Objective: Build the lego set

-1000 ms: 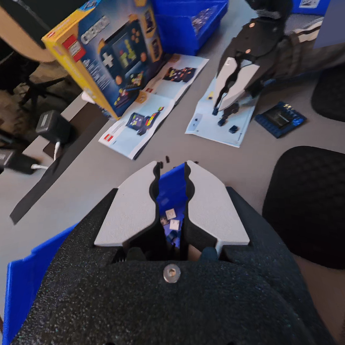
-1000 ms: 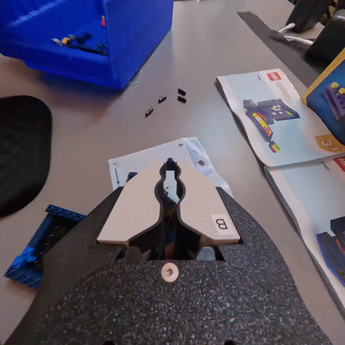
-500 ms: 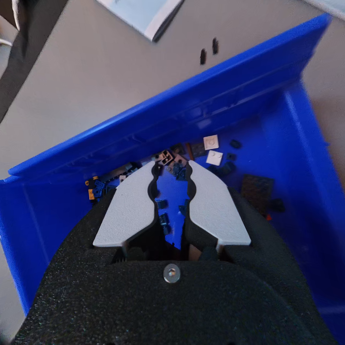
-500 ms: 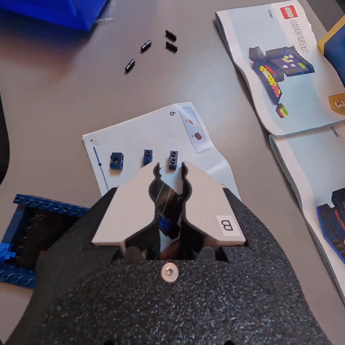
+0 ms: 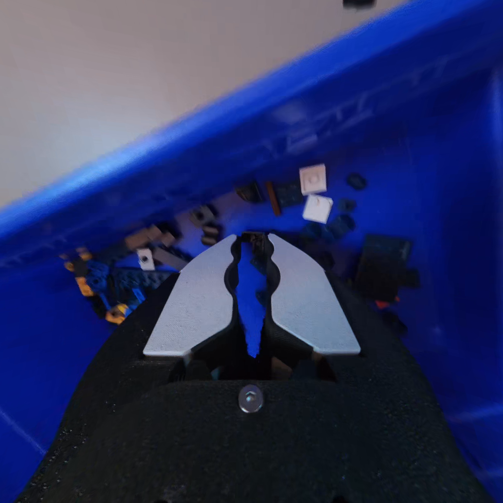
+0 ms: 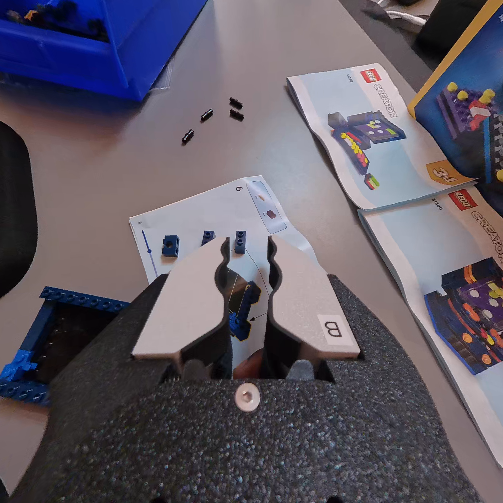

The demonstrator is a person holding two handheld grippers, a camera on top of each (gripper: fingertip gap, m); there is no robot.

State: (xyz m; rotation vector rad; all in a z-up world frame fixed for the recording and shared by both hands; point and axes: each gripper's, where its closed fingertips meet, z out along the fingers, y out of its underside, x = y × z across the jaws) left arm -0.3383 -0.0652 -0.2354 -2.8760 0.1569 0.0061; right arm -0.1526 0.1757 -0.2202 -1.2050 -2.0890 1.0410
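Observation:
My left gripper (image 5: 253,238) is down inside a blue bin (image 5: 299,114) of loose bricks. Its fingertips are closed on a small dark brick (image 5: 254,237) that spans the gap at the very tips; the view is blurred. My right gripper (image 6: 248,241) is open and holds nothing, just above a loose instruction sheet (image 6: 206,215). Three dark blue bricks lie on that sheet: one (image 6: 240,241) in front of the open tips without touching them, one (image 6: 208,236) partly behind the left finger, and one (image 6: 170,245) farther left.
White tiles (image 5: 313,179) and several dark, blue and orange pieces lie in the bin. In the right wrist view, black pins (image 6: 209,114), two booklets (image 6: 367,130), a toy box (image 6: 462,95), a blue-framed build (image 6: 54,326), the bin (image 6: 136,40) and a black pad (image 6: 13,204) are on the grey table. One gripper's finger ends stand about 30 cm off the other's.
My left gripper dropped into the bin and its jaws narrowed onto a dark piece. My right gripper opened, left its dark blue brick on the sheet and drew back.

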